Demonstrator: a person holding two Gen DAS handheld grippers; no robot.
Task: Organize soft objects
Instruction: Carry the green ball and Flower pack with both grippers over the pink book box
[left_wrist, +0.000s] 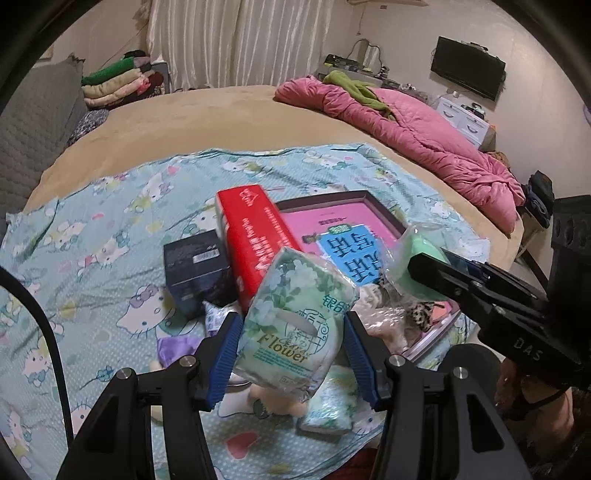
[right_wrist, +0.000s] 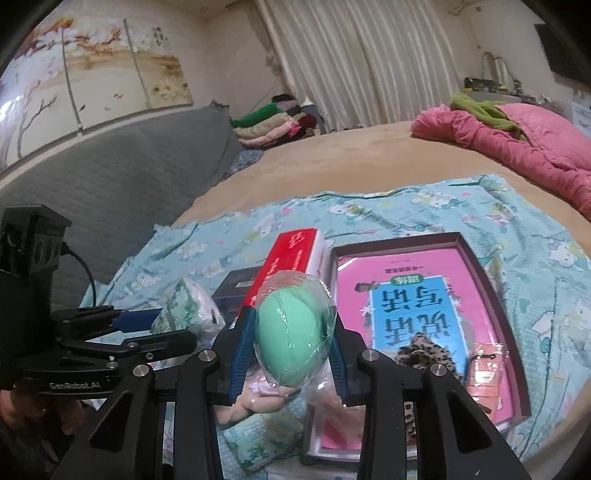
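**Both claws loaded above the bed**

Left claw (left_wrist: 291, 343): clamped on a floral tissue pack (left_wrist: 295, 325), blue pads (left_wrist: 225, 354) pressing its 2 sides, pack held tilted and clear of the patterned sheet (left_wrist: 92, 229). "Flower" printed on the wrapper. Seen from the right wrist view as a green-and-white bundle (right_wrist: 192, 314) at the tips of the left claw (right_wrist: 147, 325).

Right claw (right_wrist: 291, 354): clamped on a green sponge egg (right_wrist: 291, 332) inside clear plastic wrap, blue pads (right_wrist: 242, 354) on either side. Held aloft, over the near end of the open box (right_wrist: 491, 280). In the left wrist view, same green egg (left_wrist: 413, 258) at the end of the right claw (left_wrist: 424, 262), just right of the tissue pack.

On the sheet below:
- Open box, dark rim, pink booklet (right_wrist: 406, 302) with a blue panel lying inside; leopard-print fabric (right_wrist: 424, 354) and an orange-pink item (right_wrist: 487, 369) at its near end.
- Red carton (left_wrist: 255, 236) left of the box, touching or nearly touching its edge; cannot tell which.
- Dark blue box (left_wrist: 199, 269) just left of the red carton.
- 2nd floral tissue pack (right_wrist: 258, 439) lying flat, near the box's front corner.
- Small doll (right_wrist: 255, 402) under the claws, partly hidden.
- Purple pouch (left_wrist: 173, 350) near the left pad.

Further back: tan bed cover (left_wrist: 184, 118), pink quilt (left_wrist: 424, 140) with a green garment (left_wrist: 354, 88) on it, stack of folded clothes (left_wrist: 114, 85), grey headboard (right_wrist: 110, 177), curtains (right_wrist: 369, 66).
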